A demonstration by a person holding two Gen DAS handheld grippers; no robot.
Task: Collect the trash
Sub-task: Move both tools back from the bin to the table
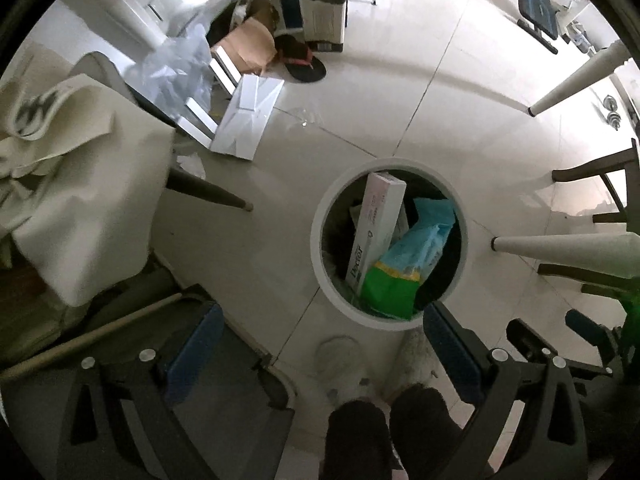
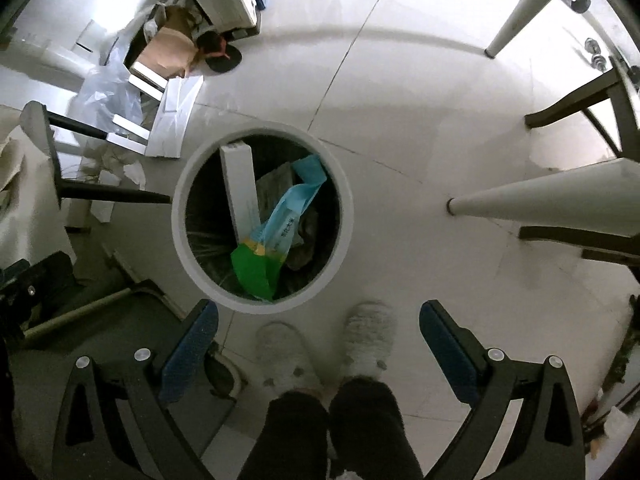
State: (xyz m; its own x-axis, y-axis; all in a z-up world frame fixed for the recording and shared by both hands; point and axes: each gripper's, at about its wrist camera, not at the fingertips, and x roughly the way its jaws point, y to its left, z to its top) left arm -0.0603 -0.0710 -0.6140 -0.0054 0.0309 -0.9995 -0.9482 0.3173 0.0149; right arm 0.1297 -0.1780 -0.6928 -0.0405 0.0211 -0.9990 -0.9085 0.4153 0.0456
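Left gripper [image 1: 316, 354] and right gripper [image 2: 318, 344], fingers apart and empty, above round bin [image 2: 182, 216] holding upright white box [image 2: 240, 188] and green-blue bag [image 2: 272, 248]; remaining loose white cardboard [image 2: 176, 120] lies upper left, nearer left gripper.

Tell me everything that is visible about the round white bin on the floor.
The bin is round, with a thick, smooth white rim that looks like plastic and a dark inside. It stands upright on the pale tiled floor, just ahead of the person's slippers. It is open, with no lid in sight. Inside, a long white box stands on end beside a blue and green bag, over crumpled grey waste.
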